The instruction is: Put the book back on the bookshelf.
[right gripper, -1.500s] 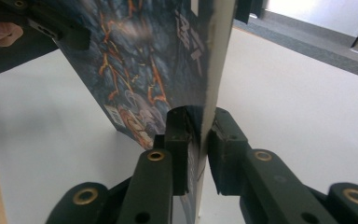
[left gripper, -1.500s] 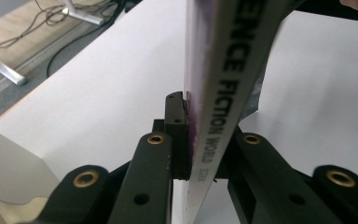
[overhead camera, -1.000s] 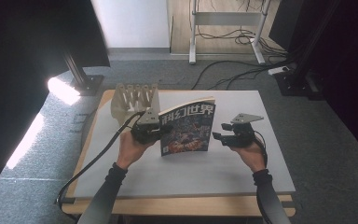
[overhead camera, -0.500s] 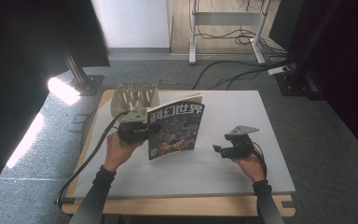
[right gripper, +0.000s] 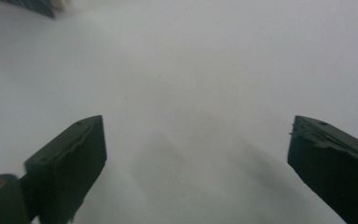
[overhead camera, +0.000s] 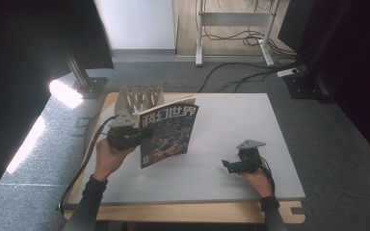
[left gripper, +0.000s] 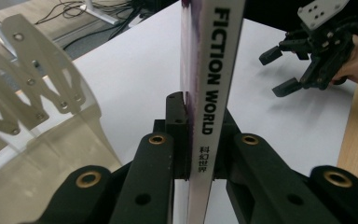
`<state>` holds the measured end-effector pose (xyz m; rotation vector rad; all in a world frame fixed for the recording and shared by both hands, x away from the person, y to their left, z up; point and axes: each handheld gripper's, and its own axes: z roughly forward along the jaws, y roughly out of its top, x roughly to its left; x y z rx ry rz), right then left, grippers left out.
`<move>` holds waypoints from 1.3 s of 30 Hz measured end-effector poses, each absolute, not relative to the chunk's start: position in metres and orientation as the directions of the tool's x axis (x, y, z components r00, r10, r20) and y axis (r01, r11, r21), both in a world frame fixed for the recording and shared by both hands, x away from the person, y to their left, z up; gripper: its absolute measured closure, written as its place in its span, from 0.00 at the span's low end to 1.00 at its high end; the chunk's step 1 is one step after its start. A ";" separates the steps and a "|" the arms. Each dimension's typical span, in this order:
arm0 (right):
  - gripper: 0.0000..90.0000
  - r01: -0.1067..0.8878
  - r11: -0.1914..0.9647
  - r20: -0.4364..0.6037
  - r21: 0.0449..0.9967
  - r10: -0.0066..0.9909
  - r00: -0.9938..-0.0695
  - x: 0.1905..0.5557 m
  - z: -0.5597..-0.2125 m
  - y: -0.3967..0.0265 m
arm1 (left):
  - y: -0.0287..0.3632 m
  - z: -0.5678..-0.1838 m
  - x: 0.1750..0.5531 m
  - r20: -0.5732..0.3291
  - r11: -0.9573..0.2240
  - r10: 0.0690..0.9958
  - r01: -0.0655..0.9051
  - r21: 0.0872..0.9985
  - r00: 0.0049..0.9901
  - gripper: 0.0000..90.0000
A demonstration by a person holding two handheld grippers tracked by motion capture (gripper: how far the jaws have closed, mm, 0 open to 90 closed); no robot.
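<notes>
A magazine (overhead camera: pixel 167 134) with a dark illustrated cover stands upright above the white table (overhead camera: pixel 236 120), held by its spine. My left gripper (overhead camera: pixel 131 136) is shut on that spine (left gripper: pixel 213 79), its pads pressing both sides, as the left gripper view (left gripper: pixel 196 140) shows close up. Just left of the magazine stands a pale wooden slotted rack (overhead camera: pixel 137 98), also seen beside the jaws (left gripper: pixel 28 88). My right gripper (overhead camera: pixel 229 166) hangs low over the table's near right part. Its jaws have just been opening and stand wide, nothing between them (right gripper: pixel 196 158). The same gripper appears farther off (left gripper: pixel 284 70).
The table's wooden front edge (overhead camera: pixel 197 211) runs close below both hands. Cables (overhead camera: pixel 231 77) lie on the floor behind the table, near a white desk frame (overhead camera: pixel 231 19). A bright lamp patch (overhead camera: pixel 62 92) shines on the floor at left.
The left hand has carried the upright magazine leftward, closer to the rack. The right hand has sunk toward the table's near side and its jaws have spread wider.
</notes>
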<state>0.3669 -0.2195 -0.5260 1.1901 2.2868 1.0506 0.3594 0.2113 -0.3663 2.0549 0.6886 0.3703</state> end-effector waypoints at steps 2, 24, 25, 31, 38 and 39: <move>0.01 0.563 0.384 0.020 0.732 0.814 -0.581 0.368 -0.531 -0.218 | 0.217 -0.365 0.358 -0.009 -0.422 0.609 0.333 0.843 0.793 0.92; 0.00 0.570 0.398 0.009 0.719 0.814 -0.580 0.368 -0.537 -0.217 | 0.303 -0.348 0.335 -0.051 -0.331 0.733 0.422 0.844 0.678 0.92; 0.00 0.570 0.398 0.009 0.719 0.814 -0.580 0.368 -0.537 -0.217 | 0.307 -0.348 0.335 -0.054 -0.326 0.740 0.428 0.843 0.671 0.92; 0.00 0.569 0.400 0.007 0.719 0.814 -0.581 0.368 -0.537 -0.217 | 0.328 -0.349 0.338 -0.043 -0.297 0.799 0.455 0.839 0.600 0.92; 0.00 0.570 0.399 0.009 0.718 0.814 -0.581 0.368 -0.537 -0.217 | 0.338 -0.348 0.349 -0.053 -0.244 0.845 0.471 0.848 0.532 0.92; 0.00 0.569 0.399 0.009 0.719 0.814 -0.581 0.368 -0.537 -0.217 | 0.338 -0.347 0.351 -0.055 -0.234 0.851 0.472 0.850 0.522 0.92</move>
